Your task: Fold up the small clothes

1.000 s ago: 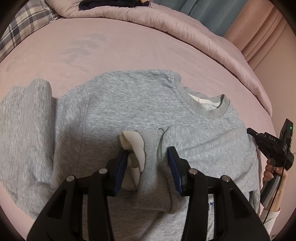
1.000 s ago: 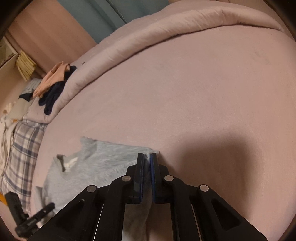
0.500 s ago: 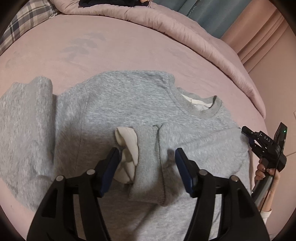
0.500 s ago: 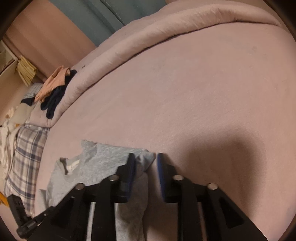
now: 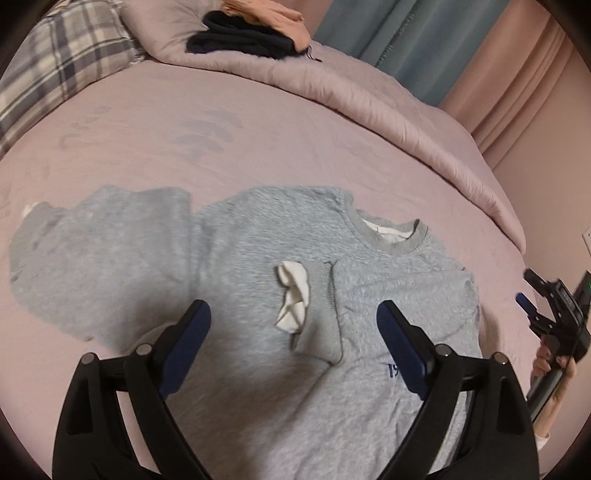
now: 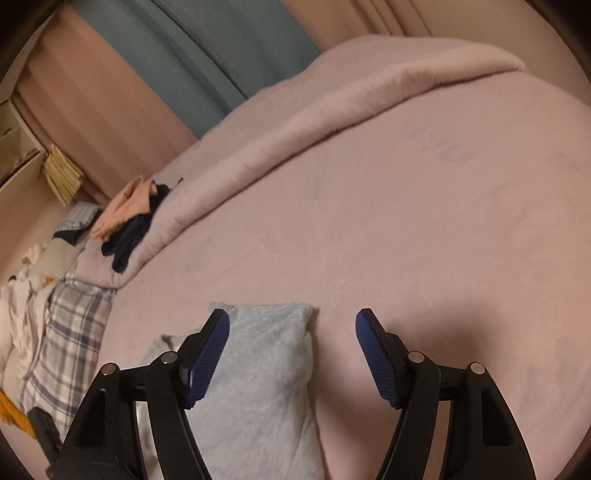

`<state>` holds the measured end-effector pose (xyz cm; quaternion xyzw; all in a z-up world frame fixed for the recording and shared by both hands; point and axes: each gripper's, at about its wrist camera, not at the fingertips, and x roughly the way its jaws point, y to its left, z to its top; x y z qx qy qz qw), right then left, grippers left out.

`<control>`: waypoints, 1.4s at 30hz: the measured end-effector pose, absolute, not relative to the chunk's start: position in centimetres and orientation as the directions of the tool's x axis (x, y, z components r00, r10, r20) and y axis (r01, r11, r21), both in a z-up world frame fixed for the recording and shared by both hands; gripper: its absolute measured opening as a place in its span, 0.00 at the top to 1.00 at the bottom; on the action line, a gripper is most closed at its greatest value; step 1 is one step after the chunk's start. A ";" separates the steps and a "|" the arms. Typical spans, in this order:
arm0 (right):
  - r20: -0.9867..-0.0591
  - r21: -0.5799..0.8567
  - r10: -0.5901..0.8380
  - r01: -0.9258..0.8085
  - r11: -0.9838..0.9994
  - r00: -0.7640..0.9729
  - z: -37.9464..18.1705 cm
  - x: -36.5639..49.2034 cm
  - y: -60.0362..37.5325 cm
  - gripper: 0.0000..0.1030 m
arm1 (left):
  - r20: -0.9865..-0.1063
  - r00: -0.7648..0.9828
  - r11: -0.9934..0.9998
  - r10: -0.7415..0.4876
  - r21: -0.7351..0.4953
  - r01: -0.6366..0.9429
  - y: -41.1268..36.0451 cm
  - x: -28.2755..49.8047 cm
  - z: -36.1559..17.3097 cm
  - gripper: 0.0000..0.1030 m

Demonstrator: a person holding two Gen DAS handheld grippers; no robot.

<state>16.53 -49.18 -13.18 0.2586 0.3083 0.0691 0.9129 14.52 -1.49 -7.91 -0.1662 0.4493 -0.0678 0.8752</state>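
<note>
A: What has moved?
B: Both have let go and lifted; left hand-held gripper (image 5: 291, 325) and right hand-held gripper (image 6: 291, 339) jaws are opening, nothing clamped.
A: The sweatshirt (image 5: 236, 266)?
B: Flat mid-bed (image 5: 258, 129), sleeve folded across.

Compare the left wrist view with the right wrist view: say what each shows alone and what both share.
Only the left wrist view shows the grey sweatshirt's collar, its folded-in sleeve cuff with white lining, and the right gripper.

Only the right wrist view shows the stacked papers near the wall and white bedding beyond the plaid cloth.

Both show the grey sweatshirt, the pink bedspread, the dark and peach clothes pile and the teal curtain.
</note>
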 end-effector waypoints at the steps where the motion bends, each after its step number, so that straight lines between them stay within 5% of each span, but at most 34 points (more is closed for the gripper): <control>1: -0.523 0.507 0.282 0.028 0.861 0.804 -12.7 15.9 -49.0 0.31 | -0.764 0.591 0.937 -0.259 -0.348 -0.040 -1.2 14.3 -7.7 0.10; 6: -0.500 0.461 0.240 0.022 0.887 0.833 -10.4 12.7 -47.3 0.22 | -0.757 0.615 0.940 -0.220 -0.334 -0.074 0.6 13.0 -6.3 0.09; 15: -0.440 0.443 0.259 -0.043 0.896 0.860 -8.5 8.1 -43.6 0.21 | -0.741 0.660 0.935 -0.122 -0.308 -0.174 4.6 11.8 -5.8 0.05; 26: -0.454 0.353 0.225 -0.058 0.934 0.862 -8.6 4.6 -38.6 0.21 | -0.721 0.677 0.916 -0.149 -0.358 -0.180 7.8 11.4 -5.4 0.05; 42: -0.439 0.270 0.284 -0.177 0.947 0.852 -9.1 4.6 -30.1 0.21 | -0.791 0.604 0.843 -0.096 -0.387 -0.373 13.2 11.3 -9.9 0.10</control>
